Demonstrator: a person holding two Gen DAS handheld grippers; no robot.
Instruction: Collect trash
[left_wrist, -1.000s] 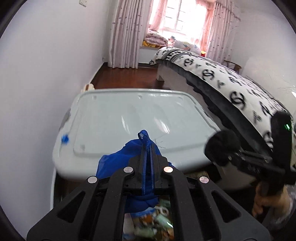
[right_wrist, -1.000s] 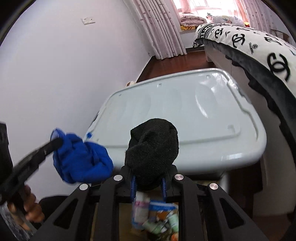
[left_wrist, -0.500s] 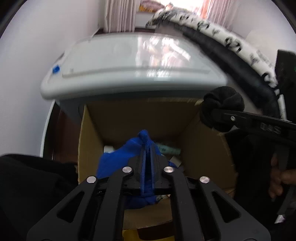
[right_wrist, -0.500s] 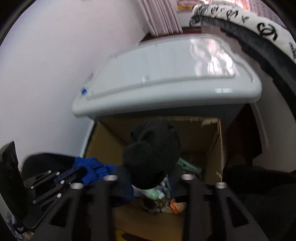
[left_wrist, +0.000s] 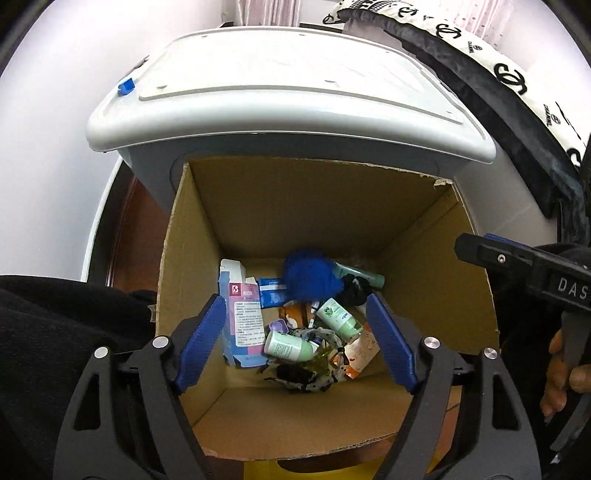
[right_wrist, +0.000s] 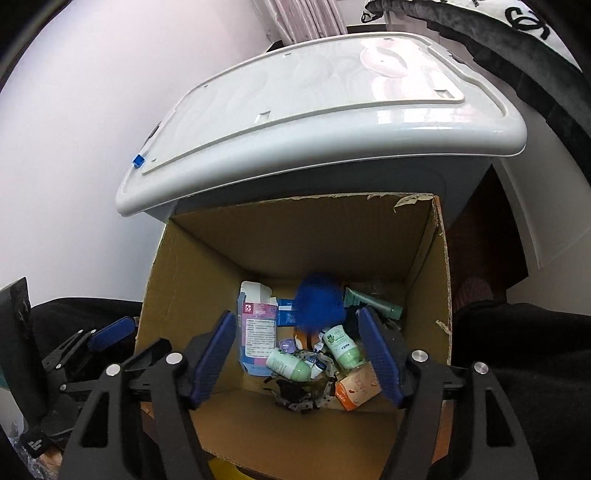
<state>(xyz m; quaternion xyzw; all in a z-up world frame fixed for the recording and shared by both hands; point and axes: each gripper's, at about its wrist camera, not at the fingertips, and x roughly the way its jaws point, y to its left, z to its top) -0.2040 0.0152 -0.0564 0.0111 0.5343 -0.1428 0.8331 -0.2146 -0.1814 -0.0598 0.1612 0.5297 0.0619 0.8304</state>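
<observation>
An open cardboard box (left_wrist: 295, 206) (right_wrist: 295, 236) stands below both grippers. My left gripper (left_wrist: 295, 299) hangs over it, its jaws opening with nothing held between the blue pads. My right gripper (right_wrist: 297, 312) is beside it, jaws also opening and holding nothing. A blurred blue cloth (left_wrist: 310, 275) (right_wrist: 319, 306) lies at the back of the box floor, and a black sock (left_wrist: 354, 291) sits just right of it. Under them lie a pink-and-blue carton (left_wrist: 243, 314), green bottles (left_wrist: 288, 345), a teal tube (left_wrist: 360, 275) and an orange pack (left_wrist: 360, 350).
A grey lidded plastic bin (left_wrist: 288, 81) (right_wrist: 314, 96) stands right behind the box, against the white wall. A bed with a black-and-white cover (left_wrist: 498, 74) runs along the right. A hand (left_wrist: 561, 369) holds the right gripper's handle.
Both grippers dropped and tilted down over the box, then opened. The blue cloth left the left jaws and the black sock left the right jaws; both now lie in the box.
</observation>
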